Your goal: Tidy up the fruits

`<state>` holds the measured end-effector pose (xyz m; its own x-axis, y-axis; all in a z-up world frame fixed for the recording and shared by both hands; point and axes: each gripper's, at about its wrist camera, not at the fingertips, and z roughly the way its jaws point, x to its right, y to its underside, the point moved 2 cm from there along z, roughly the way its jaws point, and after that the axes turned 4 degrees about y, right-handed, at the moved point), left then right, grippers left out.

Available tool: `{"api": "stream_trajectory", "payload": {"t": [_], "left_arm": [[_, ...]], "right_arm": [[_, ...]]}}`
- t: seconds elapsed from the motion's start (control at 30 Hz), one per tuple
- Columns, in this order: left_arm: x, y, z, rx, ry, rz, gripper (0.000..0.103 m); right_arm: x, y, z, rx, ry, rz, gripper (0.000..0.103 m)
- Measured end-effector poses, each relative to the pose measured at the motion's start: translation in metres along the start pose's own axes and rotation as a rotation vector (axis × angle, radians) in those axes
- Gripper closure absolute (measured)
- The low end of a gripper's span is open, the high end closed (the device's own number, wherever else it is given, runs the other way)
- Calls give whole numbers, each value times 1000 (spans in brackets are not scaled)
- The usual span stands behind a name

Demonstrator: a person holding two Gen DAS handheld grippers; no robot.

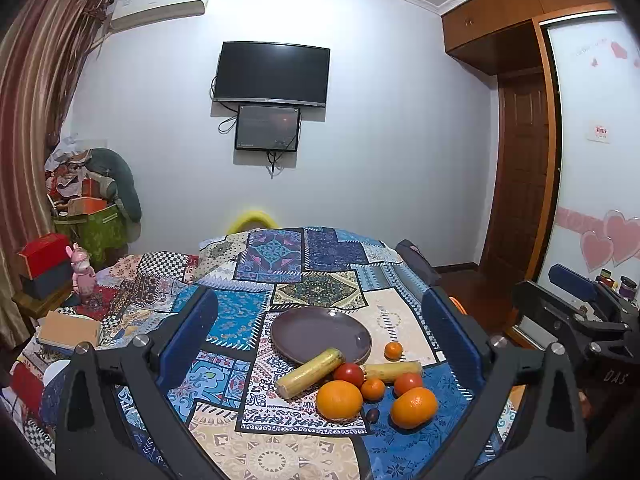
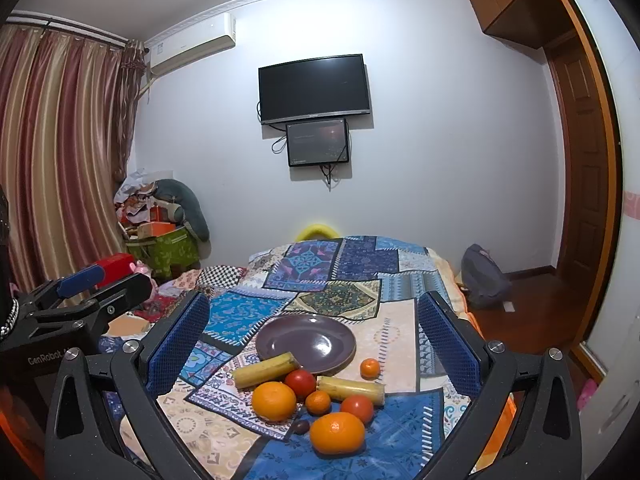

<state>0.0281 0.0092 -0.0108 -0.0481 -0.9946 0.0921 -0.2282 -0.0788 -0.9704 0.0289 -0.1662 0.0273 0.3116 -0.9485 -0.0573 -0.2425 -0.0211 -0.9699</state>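
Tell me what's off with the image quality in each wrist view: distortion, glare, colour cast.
Left wrist view: strong fisheye bending of the wardrobe and curtain, dark vignette corners, bluish cast on the wall; the plate looks matte. Right wrist view: same barrel distortion, the ceiling moulding curves; a bright glare spot on the plate, fruit sharp, and the left gripper at the frame edge looks soft.

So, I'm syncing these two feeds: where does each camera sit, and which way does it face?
Left wrist: on the left gripper, open, facing the purple plate and TV wall; the right gripper shows at right.
Right wrist: on the right gripper, open, facing the same way; the left gripper shows at left.
Shared: plate, fruit, patchwork cloth.
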Motion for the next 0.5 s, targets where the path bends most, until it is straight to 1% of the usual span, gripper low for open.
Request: {"api": "stream_trajectory", "payload": {"t": [0.5], "left_arm": [[-3, -2, -2, 1, 0, 5, 0]], "right_arm": [[0, 0, 1, 0, -1, 1, 0]]}}
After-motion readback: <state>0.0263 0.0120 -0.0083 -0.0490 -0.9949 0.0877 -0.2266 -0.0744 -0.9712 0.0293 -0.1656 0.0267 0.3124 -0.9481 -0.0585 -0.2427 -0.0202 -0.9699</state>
